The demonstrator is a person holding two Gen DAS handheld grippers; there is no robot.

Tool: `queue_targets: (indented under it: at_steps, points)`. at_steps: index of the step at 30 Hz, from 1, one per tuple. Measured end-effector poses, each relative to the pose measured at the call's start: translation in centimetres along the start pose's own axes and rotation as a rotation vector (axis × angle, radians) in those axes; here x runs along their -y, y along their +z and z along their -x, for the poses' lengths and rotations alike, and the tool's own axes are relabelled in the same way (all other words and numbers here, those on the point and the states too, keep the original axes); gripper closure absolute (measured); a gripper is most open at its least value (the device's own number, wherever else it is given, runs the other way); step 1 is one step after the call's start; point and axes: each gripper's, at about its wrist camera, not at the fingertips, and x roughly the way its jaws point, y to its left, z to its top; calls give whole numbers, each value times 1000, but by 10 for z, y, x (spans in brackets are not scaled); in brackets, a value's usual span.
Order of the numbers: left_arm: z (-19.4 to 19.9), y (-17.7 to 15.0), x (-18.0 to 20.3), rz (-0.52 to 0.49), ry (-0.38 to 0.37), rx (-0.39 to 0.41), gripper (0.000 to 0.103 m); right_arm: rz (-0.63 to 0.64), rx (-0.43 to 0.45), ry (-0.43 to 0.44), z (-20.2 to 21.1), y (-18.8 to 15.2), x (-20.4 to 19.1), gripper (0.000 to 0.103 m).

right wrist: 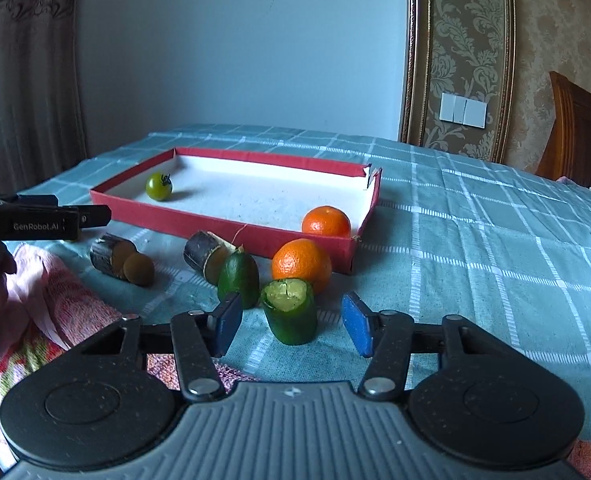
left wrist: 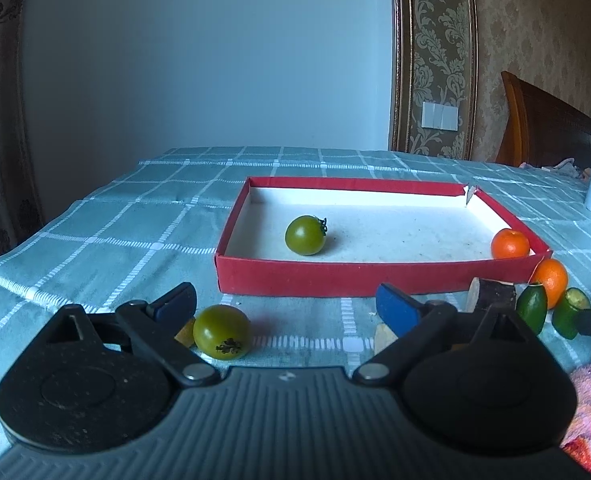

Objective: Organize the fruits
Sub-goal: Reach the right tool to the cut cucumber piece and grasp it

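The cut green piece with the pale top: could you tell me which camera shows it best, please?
The right wrist view: the cut green piece stands upright, central and unobstructed. In the left wrist view it sits at the right edge, partly hidden.

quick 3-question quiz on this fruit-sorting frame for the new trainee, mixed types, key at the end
1. True or false: the red tray already holds two pieces of fruit.
2. Which item stands between the fingers of the right gripper? A) an orange B) the cut green piece C) a dark log piece
3. Fill in: the green tomato outside the tray lies near the ___ gripper.

Key
1. True: a green tomato in the tray and an orange in the tray.
2. B: the cut green piece, pads not touching it.
3. Left: the left gripper, open.
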Motion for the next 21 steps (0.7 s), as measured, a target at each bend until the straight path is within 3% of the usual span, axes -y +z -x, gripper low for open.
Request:
queue_targets:
  at_steps: [7,18,21]
  points:
    - [-4,1,-1,-3,-4,-29,7,25,-23,-7,-10,2,-2,59]
    - [-6,1,-2,2,-8,-43,4,38,-38,-7,-19,3,0,60]
    - [-6,1,-2,6,-10,-45,3,45,-44,1,-23,3,-2,69]
